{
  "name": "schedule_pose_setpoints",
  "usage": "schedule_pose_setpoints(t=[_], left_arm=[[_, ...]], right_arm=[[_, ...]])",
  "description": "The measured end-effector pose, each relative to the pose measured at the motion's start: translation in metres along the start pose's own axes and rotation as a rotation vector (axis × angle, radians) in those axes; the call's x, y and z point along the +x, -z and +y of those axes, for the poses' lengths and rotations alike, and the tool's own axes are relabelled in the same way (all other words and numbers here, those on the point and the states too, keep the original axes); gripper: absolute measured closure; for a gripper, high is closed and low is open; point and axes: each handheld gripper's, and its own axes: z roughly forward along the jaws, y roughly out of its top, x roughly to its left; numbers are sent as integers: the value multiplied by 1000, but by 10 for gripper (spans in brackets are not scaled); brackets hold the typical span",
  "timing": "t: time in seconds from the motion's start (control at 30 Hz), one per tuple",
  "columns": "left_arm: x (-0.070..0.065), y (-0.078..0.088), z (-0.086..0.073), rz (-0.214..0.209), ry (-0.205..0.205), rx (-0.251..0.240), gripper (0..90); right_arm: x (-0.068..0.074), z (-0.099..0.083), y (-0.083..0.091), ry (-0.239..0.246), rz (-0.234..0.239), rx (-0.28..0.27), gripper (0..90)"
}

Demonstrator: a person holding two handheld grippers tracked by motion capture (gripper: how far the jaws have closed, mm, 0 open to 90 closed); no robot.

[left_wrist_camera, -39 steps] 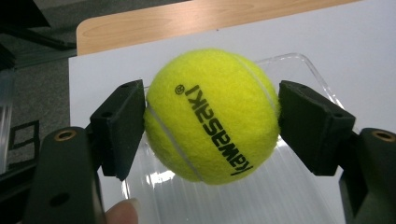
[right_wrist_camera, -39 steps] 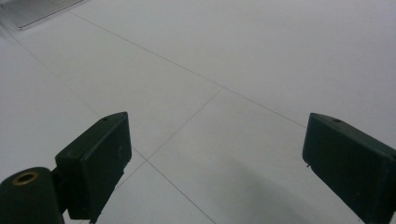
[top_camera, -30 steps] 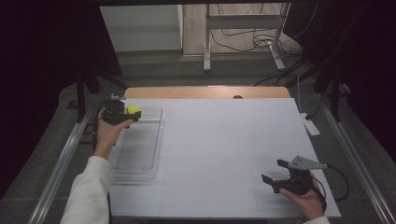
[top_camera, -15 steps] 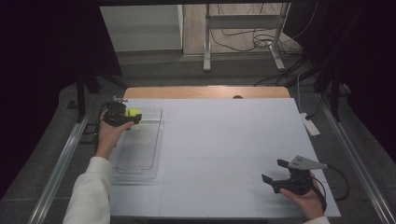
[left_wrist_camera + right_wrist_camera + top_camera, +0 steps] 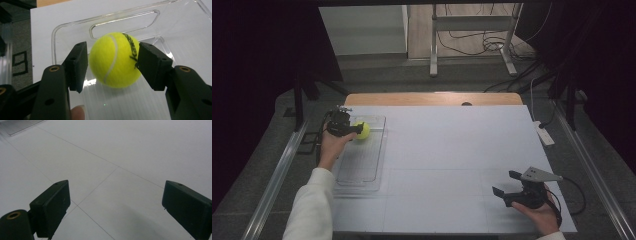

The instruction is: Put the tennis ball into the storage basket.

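jaws of the left gripper [image 5: 112,62] have just been closing and now pinch the tennis ball [image 5: 114,59] across its middle above the clear tray [image 5: 343,180] to carry it securely, while the right gripper [image 5: 508,184] rests on the worktop [image 5: 452,150] with jaws wide apart, idle.

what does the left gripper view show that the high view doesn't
Left gripper view: black lettering on the tennis ball, its white seam, and both pads touching its sides; the jaws have just been closing. High view: the right gripper, open over the bare white table, and the whole clear tray. Both: left gripper, ball, tray.
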Motion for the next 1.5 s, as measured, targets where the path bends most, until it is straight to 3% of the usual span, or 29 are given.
schedule_pose_setpoints(t=[0.53,0.93,1.1,1.33,1.5], left_arm=[[2,7,-4,-29,6,-44,361],[1,21,-7,-109,27,-108,293],[-2,29,-14,-167,30,-144,247],[-11,41,-30,-234,-4,-179,203],[-20,53,-37,-250,-31,-205,198]], right_arm=[[0,0,1,1,-1,-5,84],[1,0,1,0,-4,-2,84],[0,0,1,-1,-2,-4,84],[1,0,1,0,-6,-2,84],[1,1,1,1,-8,-2,84]])
